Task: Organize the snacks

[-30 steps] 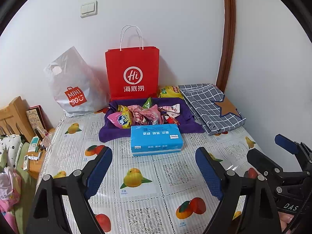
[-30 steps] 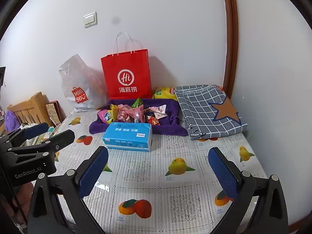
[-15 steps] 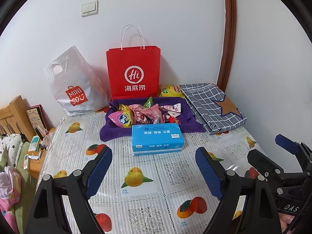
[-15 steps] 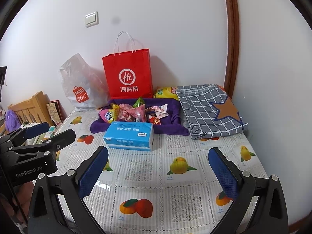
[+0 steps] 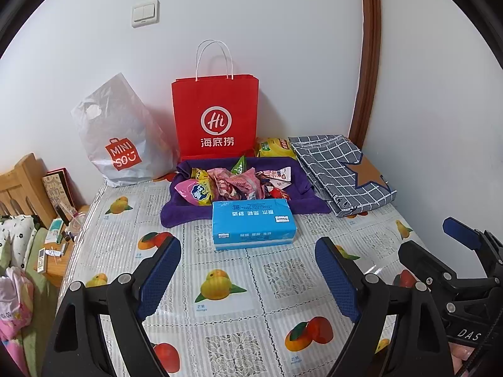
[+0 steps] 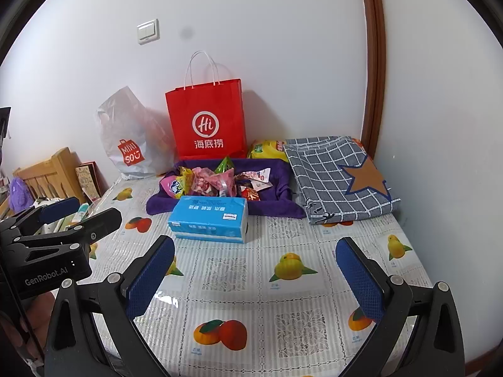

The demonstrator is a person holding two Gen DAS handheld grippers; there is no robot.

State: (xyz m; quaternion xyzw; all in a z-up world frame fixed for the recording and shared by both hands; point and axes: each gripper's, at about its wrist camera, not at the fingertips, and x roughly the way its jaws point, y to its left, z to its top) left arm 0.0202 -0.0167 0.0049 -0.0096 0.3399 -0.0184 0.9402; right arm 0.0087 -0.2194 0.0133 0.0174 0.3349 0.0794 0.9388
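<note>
Both tongs are hovering wide apart, gripping nothing: the left gripper and right gripper. The snacks are lying ahead of them on a purple cloth, just beyond a blue tissue pack.

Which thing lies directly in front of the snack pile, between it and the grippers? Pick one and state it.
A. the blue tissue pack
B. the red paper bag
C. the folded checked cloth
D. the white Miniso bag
A: the blue tissue pack lies flat on the fruit-print tablecloth at the near edge of the purple cloth holding the snack pile.
</note>
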